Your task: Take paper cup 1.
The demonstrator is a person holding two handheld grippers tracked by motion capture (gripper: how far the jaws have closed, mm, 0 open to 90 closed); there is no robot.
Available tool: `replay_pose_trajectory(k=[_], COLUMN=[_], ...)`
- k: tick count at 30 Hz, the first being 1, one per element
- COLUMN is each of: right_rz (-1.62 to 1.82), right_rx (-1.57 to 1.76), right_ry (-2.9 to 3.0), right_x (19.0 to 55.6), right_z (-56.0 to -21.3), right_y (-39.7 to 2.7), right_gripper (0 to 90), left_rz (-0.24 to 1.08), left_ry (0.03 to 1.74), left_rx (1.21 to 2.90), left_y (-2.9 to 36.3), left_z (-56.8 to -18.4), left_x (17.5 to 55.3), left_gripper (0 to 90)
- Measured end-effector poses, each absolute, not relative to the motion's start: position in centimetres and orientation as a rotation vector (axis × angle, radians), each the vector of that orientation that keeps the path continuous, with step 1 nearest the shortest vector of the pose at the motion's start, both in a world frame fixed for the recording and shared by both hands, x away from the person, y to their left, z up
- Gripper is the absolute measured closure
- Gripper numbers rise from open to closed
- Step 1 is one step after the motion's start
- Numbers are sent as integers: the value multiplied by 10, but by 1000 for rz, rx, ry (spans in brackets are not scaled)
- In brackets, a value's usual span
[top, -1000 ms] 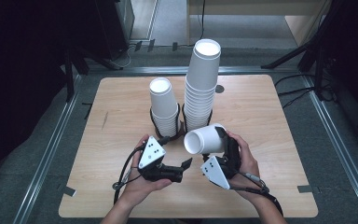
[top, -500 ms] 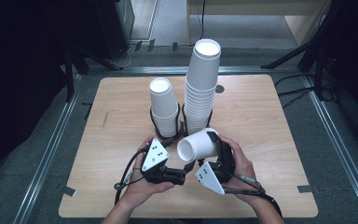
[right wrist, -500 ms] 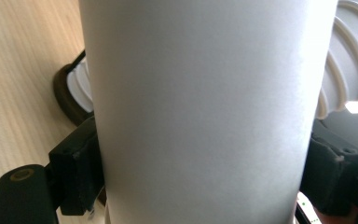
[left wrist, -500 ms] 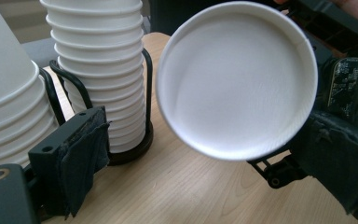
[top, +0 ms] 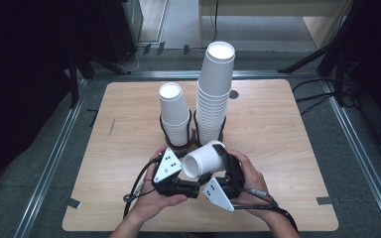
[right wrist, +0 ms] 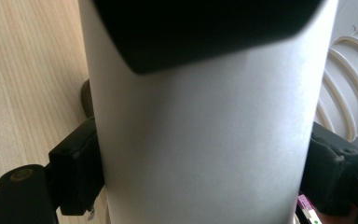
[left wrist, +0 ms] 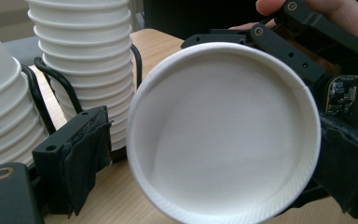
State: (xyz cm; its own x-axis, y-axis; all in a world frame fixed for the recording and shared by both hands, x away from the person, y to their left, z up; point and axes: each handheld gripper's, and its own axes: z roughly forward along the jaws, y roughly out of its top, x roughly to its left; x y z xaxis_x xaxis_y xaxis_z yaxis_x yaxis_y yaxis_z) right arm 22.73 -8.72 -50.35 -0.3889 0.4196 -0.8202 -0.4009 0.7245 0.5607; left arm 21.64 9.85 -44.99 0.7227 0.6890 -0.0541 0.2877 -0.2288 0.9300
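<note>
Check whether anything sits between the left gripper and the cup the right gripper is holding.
Nothing visible does. The right gripper is clamped on the paper cup, whose open mouth faces the left gripper. That gripper's jaws have just been closing, with the cup's rim between them; its left pad stands apart from the rim.

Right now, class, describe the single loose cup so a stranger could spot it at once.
Start at the wooden table, where two stacks of white paper cups stand in black holders: a tall stack and a short stack. Just in front of them, the right gripper grips one white cup. Unlike its neighbours, it lies on its side, alone, open mouth toward the left gripper.
</note>
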Motion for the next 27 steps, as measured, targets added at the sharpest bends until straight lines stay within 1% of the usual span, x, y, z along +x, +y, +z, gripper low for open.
replay_pose_trajectory(k=[3,6,16,21,23,27], right_rz=[884,894,888,883,880,876], right_rx=[5,-1,-21,-31,-31,-29], right_ry=[1767,1766,1761,1761,1761,1760], right_x=[226,225,223,223,223,223], right_z=[-503,-503,-502,-502,-503,-502], right_y=[-86,-85,-85,-85,-85,-86], right_gripper=[143,143,143,143,142,142], left_rz=[435,438,417,399,393,389], left_ry=[768,763,780,783,783,784], left_rx=[1815,1813,1829,1833,1831,1829], left_y=[99,99,97,97,97,97], left_z=[-449,-449,-450,-450,-450,-449], left_x=[217,216,217,217,217,218], left_gripper=[69,122,135,156,180,185])
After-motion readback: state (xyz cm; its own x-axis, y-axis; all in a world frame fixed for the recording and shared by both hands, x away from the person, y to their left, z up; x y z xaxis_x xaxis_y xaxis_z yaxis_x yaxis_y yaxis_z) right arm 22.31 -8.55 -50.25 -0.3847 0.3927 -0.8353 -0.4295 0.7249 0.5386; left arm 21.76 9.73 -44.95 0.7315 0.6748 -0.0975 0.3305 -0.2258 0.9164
